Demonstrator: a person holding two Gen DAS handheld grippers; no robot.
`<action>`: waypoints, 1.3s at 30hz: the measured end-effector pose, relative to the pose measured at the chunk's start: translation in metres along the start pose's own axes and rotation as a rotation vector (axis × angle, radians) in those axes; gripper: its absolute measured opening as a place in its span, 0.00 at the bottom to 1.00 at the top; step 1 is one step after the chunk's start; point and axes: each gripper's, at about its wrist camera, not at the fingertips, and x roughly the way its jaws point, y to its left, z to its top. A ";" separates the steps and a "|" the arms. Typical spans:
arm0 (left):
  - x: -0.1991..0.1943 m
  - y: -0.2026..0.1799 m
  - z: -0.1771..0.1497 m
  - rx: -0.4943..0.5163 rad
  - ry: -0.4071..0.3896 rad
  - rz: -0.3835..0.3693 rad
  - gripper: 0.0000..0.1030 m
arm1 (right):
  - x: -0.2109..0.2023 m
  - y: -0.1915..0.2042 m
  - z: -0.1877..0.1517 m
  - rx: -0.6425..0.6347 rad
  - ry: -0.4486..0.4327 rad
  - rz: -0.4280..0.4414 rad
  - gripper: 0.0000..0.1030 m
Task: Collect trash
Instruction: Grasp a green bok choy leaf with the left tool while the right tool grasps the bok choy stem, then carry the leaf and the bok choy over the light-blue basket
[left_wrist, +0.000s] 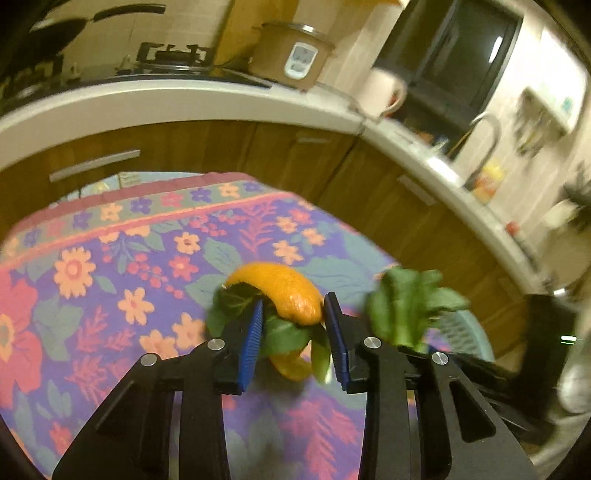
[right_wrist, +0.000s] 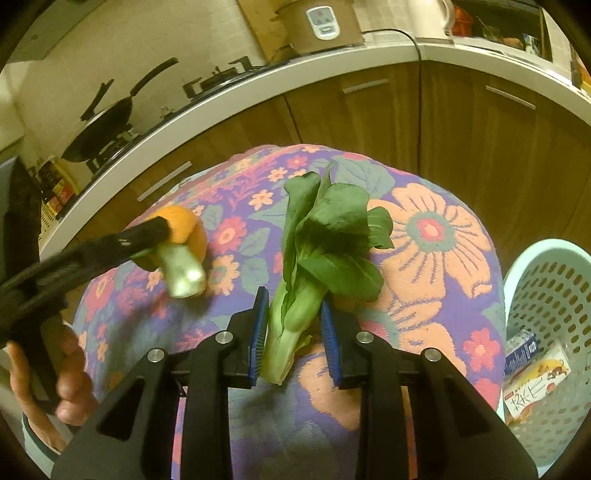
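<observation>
My left gripper (left_wrist: 293, 325) is shut on a curled orange peel (left_wrist: 284, 291) together with a green leaf scrap (left_wrist: 280, 334), held above the floral tablecloth (left_wrist: 110, 266). In the right wrist view the left gripper (right_wrist: 162, 230) shows at the left, with the peel (right_wrist: 184, 225) and a pale stalk end (right_wrist: 183, 271). My right gripper (right_wrist: 293, 325) is shut on a bok choy piece (right_wrist: 325, 240), gripped at its pale stem; its leaves point away. That bok choy (left_wrist: 406, 306) also shows at the right of the left wrist view.
A pale green perforated basket (right_wrist: 546, 295) stands at the table's right with cartons (right_wrist: 535, 384) inside. Wooden cabinets (right_wrist: 369, 110) and a white counter (left_wrist: 184, 99) curve behind, carrying a rice cooker (left_wrist: 291, 55), a stove with a wok (right_wrist: 103, 122), and a sink tap (left_wrist: 487, 144).
</observation>
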 end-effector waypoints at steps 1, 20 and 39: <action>-0.010 0.004 -0.002 -0.013 -0.007 -0.043 0.31 | 0.000 0.000 0.000 -0.003 0.000 0.004 0.24; -0.077 0.045 -0.063 0.020 0.066 -0.005 0.56 | 0.000 0.010 -0.003 -0.061 -0.008 0.002 0.24; -0.071 0.038 -0.113 0.073 0.158 0.107 0.22 | -0.018 0.006 -0.005 -0.058 -0.107 0.035 0.24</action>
